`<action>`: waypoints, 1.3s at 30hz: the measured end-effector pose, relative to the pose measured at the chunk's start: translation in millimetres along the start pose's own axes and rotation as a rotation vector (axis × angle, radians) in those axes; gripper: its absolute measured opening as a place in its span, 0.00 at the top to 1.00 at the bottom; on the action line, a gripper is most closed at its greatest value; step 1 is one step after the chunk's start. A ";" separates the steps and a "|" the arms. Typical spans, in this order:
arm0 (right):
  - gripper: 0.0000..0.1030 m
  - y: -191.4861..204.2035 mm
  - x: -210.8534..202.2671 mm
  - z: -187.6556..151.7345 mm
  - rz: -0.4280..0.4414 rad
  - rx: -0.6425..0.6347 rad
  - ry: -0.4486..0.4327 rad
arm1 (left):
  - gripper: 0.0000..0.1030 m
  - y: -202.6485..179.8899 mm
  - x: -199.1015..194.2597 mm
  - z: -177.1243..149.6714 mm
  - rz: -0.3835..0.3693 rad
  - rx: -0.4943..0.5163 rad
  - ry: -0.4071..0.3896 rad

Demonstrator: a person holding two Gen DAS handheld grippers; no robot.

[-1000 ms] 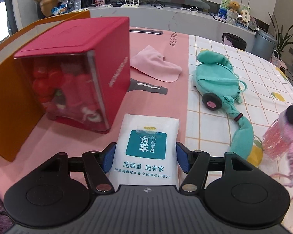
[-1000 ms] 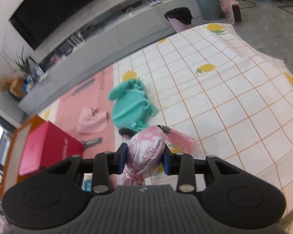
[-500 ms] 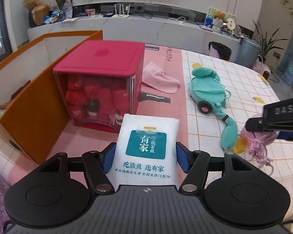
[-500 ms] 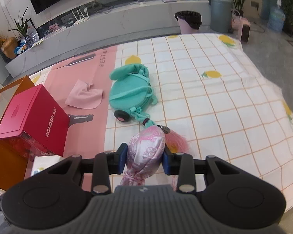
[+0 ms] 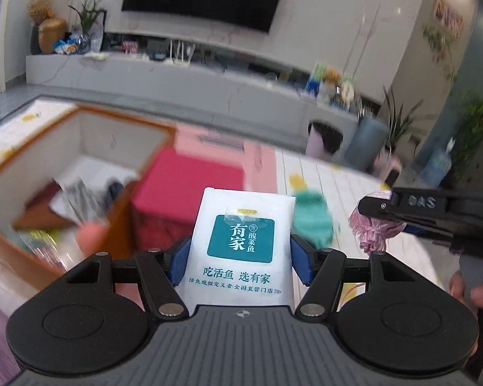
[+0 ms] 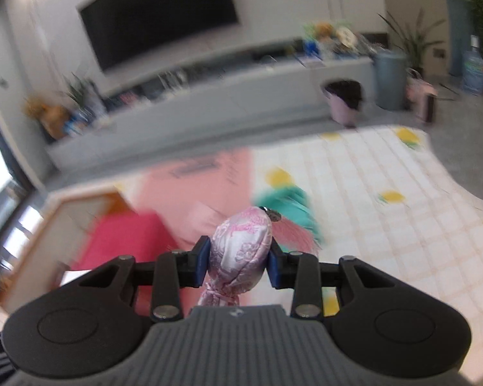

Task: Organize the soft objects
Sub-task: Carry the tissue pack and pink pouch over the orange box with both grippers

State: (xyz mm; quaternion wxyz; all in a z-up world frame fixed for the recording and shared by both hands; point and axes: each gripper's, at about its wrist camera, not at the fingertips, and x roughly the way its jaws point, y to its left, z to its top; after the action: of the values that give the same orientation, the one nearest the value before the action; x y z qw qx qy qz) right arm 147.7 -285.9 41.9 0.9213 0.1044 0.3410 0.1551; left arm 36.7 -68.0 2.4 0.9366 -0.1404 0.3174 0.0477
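My left gripper (image 5: pixel 241 263) is shut on a white tissue pack (image 5: pixel 241 241) with a teal label, held above the table. My right gripper (image 6: pixel 237 263) is shut on a pink satin sachet (image 6: pixel 240 247) with a pink tassel; the same gripper and sachet (image 5: pixel 370 230) show at the right of the left wrist view. An orange-rimmed open box (image 5: pixel 90 148) with several items inside stands at the left. A teal soft toy (image 5: pixel 312 217) lies on the checked cloth (image 6: pixel 386 225).
A red box (image 5: pixel 190 186) stands beside the orange box on the pink mat (image 6: pixel 203 186). A pale pink cloth (image 6: pixel 206 215) lies on the mat behind the sachet. A hand (image 5: pixel 476 292) holds the right gripper. A grey TV bench lines the far wall.
Both grippers have risen with their loads still held, and the views tilted up toward the room. The orange box's inside has come into the left wrist view.
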 end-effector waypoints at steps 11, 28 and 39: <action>0.65 163.4 21.7 37.5 0.368 -0.144 -0.020 | 0.29 127.7 -20.7 79.4 0.030 0.142 -0.057; 0.65 258.0 235.1 48.5 0.254 -0.224 0.335 | 0.28 220.8 141.7 127.0 0.186 0.107 0.105; 0.65 246.4 279.5 30.6 0.179 -0.240 0.467 | 0.15 200.5 158.1 106.2 0.285 0.291 0.084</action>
State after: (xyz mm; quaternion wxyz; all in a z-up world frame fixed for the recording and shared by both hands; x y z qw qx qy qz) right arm 316.1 40.4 -28.3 0.8062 -0.0143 0.5127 0.2950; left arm 188.2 154.9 -59.7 0.9167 0.0410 0.3765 0.1274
